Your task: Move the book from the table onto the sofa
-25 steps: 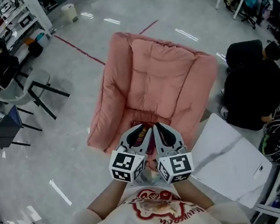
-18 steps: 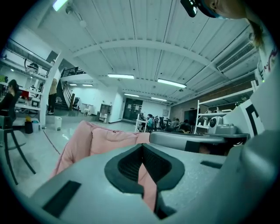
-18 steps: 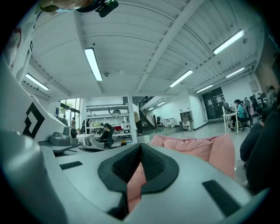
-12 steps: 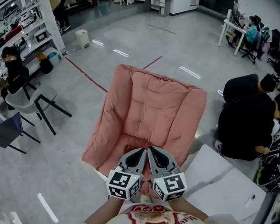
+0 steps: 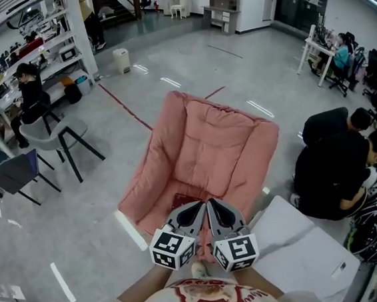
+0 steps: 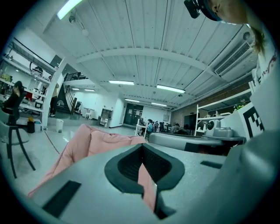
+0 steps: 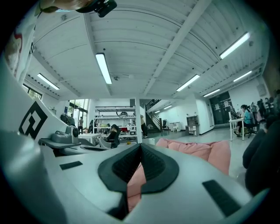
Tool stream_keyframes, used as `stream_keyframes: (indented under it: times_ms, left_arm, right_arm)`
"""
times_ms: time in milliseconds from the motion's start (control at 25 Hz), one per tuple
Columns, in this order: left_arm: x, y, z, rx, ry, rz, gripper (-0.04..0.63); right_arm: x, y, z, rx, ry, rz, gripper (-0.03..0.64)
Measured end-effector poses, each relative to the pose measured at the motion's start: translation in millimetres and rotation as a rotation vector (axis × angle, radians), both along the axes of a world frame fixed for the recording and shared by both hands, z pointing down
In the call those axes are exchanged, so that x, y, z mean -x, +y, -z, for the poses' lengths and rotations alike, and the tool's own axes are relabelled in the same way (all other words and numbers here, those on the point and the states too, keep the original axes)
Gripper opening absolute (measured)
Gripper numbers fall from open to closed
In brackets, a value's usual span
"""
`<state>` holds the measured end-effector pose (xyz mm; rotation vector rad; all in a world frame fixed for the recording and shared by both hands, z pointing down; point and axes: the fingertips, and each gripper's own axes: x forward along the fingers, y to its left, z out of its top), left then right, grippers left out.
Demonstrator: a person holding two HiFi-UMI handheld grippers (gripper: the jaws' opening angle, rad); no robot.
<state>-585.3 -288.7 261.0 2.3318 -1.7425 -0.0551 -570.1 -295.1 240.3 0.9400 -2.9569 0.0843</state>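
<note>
Grippers clenched, empty: left gripper [image 5: 193,211], right gripper [image 5: 216,210] at lower centre, drawn back since earlier; book [image 5: 182,199] lies on sofa [image 5: 207,138] seat.

The sofa [image 5: 208,145] is salmon pink all over, and the book [image 5: 182,200] shows dark red. The left hand-held gripper [image 5: 200,206] and the right hand-held gripper [image 5: 212,205] are pale grey with black pads, and each has a cube of black-and-white square markers. The table [image 5: 306,248] is white with faint grey veins. The floor [image 5: 81,212] is glossy light grey, crossed by a thin red line [image 5: 125,105]. The person's shirt [image 5: 211,299] is cream with a red print
</note>
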Motion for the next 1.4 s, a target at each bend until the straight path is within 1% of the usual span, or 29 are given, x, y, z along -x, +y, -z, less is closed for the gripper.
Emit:
stream_keyframes:
  times_ms: [160, 360, 480, 560, 680, 840, 960, 1120, 1280, 1400]
  left_arm:
    - [3, 62, -3, 0.004, -0.005, 0.006, 0.005]
    - [4, 165, -10, 0.01, -0.013, -0.002, 0.005]
    - [1, 223, -17, 0.031, -0.006, 0.001, 0.004]
    - [-1, 251, -22, 0.042, 0.003, -0.009, 0.005]
    - [-10, 276, -16, 0.034, -0.006, -0.026, 0.005]
    - [-27, 297, -3, 0.022, -0.017, -0.052, 0.005]
    - [-44, 315, -1, 0.002, -0.022, -0.08, 0.004]
    - [-63, 331, 6, -0.01, -0.038, -0.091, 0.004]
    - [-91, 359, 14, -0.023, -0.058, -0.079, 0.004]
    - [-120, 387, 16, -0.03, -0.053, -0.052, 0.003]
  right_arm:
    - [3, 62, -6, 0.002, 0.014, -0.004, 0.0]
    - [3, 165, -15, 0.022, -0.003, -0.027, 0.0]
    - [0, 222, -21, 0.038, -0.003, -0.039, 0.0]
    - [-2, 250, -24, 0.037, 0.006, -0.047, 0.0]
    - [-11, 276, -17, 0.021, 0.009, -0.068, 0.0]
    - [-29, 297, -7, 0.009, 0.009, -0.101, 0.0]
    - [-46, 316, -5, -0.002, -0.004, -0.133, 0.0]
    - [-66, 333, 2, -0.013, -0.025, -0.147, -0.001]
    - [-94, 363, 8, -0.027, -0.028, -0.132, -0.002]
    - [-123, 393, 8, -0.03, -0.024, -0.112, -0.002]
